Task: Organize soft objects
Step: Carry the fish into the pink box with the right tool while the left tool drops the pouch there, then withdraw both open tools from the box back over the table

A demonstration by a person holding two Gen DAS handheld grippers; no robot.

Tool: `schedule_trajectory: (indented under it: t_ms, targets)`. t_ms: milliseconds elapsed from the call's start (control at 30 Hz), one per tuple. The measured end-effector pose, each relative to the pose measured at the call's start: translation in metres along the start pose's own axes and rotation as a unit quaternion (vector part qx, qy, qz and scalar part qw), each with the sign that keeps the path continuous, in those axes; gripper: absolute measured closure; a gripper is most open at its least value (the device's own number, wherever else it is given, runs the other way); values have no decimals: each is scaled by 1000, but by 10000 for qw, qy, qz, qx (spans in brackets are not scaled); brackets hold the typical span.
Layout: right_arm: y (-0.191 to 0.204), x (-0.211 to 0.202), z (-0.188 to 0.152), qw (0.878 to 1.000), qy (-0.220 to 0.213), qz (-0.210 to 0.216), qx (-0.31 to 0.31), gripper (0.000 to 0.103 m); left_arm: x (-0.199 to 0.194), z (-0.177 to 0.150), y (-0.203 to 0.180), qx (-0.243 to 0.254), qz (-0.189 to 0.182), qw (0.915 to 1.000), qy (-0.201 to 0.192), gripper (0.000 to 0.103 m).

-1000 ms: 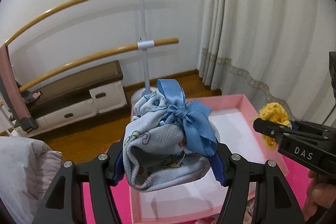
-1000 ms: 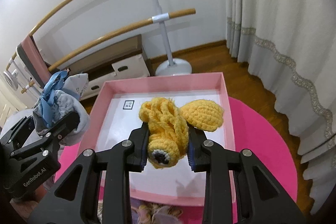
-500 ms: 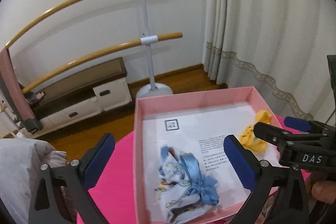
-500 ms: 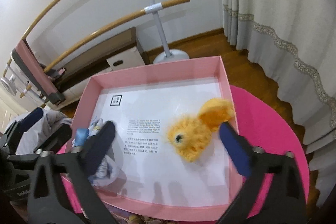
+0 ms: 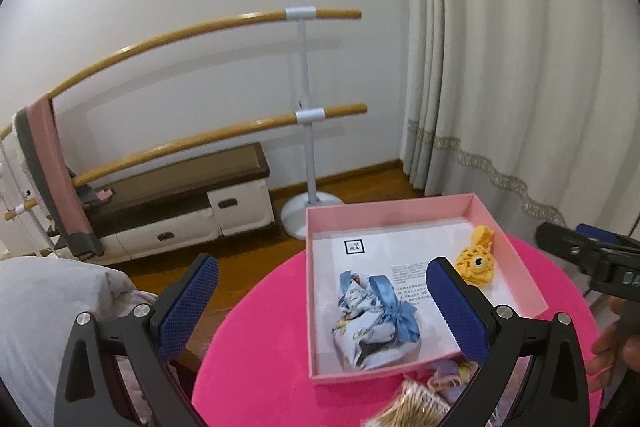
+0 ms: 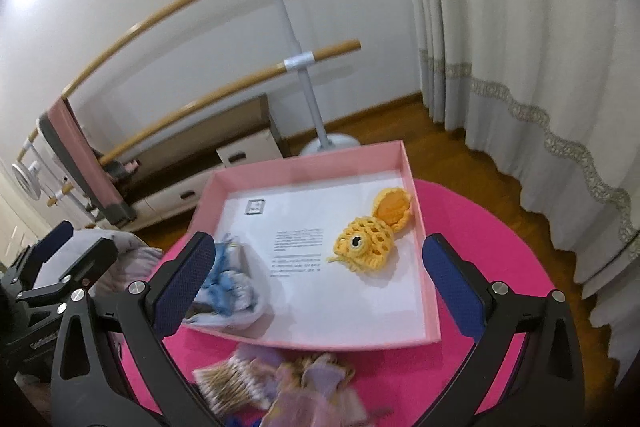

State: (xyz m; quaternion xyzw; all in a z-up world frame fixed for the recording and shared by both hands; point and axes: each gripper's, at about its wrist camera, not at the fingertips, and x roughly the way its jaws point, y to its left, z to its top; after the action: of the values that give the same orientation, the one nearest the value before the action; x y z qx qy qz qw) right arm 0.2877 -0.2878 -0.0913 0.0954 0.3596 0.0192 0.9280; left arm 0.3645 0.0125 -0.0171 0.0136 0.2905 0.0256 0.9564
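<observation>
Both tools hang empty: left tool and right tool spread wide. Left to right in my pink box: cloth bundle at seven o'clock, yellow crochet fish at three. Tangled soft bits at six wait on the worktop.

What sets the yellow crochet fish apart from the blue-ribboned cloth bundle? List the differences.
The yellow crochet fish is knitted yarn with a round eye; the cloth bundle is printed fabric tied with a blue satin bow. The fish lies near the box's right wall, the bundle near its left. The bundle looks bulkier. Both rest inside the pink box, ungripped.
</observation>
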Motion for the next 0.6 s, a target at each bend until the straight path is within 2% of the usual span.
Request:
schedule_trajectory:
  t_ms: [367, 600]
  targets:
    - [17, -113, -52, 9951, -941, -305, -52, 0, -120, -62, 4, -61, 188, 9970, -743, 0]
    - [34, -168, -92, 9866, -1419, -760, -273, 0, -179, -116, -1, -30, 309, 9942, -1028, 0]
